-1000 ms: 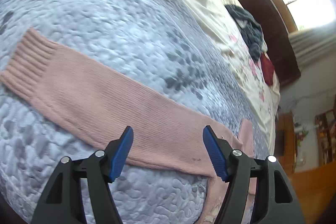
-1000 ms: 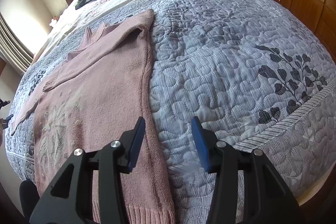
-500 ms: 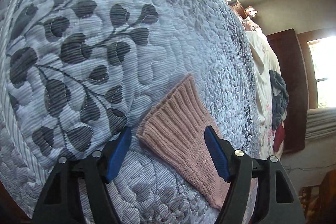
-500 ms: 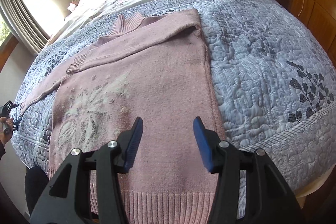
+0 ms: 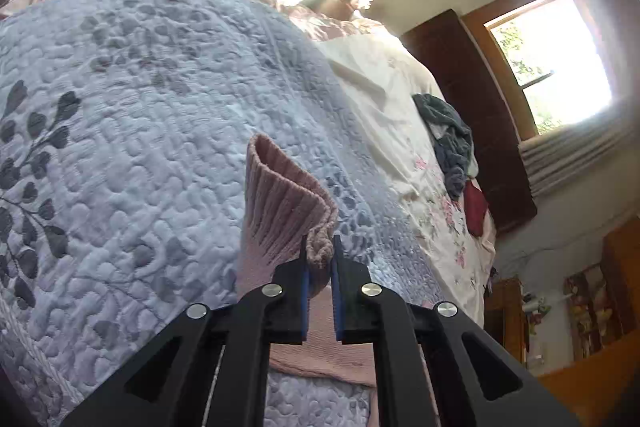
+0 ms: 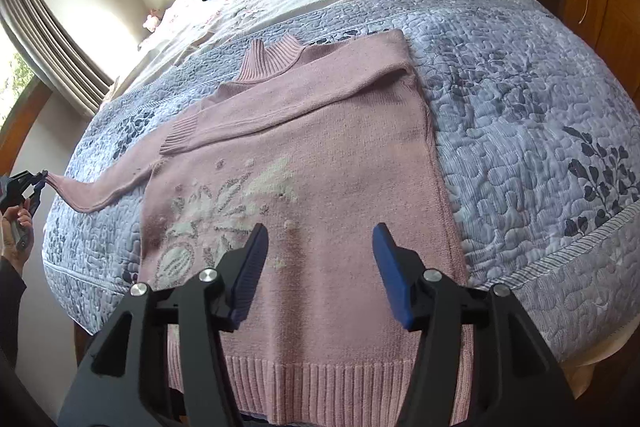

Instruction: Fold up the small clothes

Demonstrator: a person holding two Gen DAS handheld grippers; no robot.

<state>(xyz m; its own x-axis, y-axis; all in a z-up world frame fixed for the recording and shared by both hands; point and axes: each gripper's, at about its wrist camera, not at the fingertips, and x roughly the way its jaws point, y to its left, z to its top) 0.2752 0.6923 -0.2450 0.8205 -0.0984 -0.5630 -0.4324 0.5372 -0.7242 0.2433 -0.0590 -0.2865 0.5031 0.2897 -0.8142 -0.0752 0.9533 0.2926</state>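
Left tool pinching sweater cuff, right tool spread above sweater

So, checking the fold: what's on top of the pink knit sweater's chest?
One sleeve lies folded across the pink knit sweater, cuff toward the left gripper. The chest beneath it is hidden.

A pink knitted turtleneck sweater lies flat on a grey-blue quilted bedspread, one sleeve folded across its chest. The right gripper hovers wide open above its near hem. Far left, the left gripper pinches the other sleeve's cuff.
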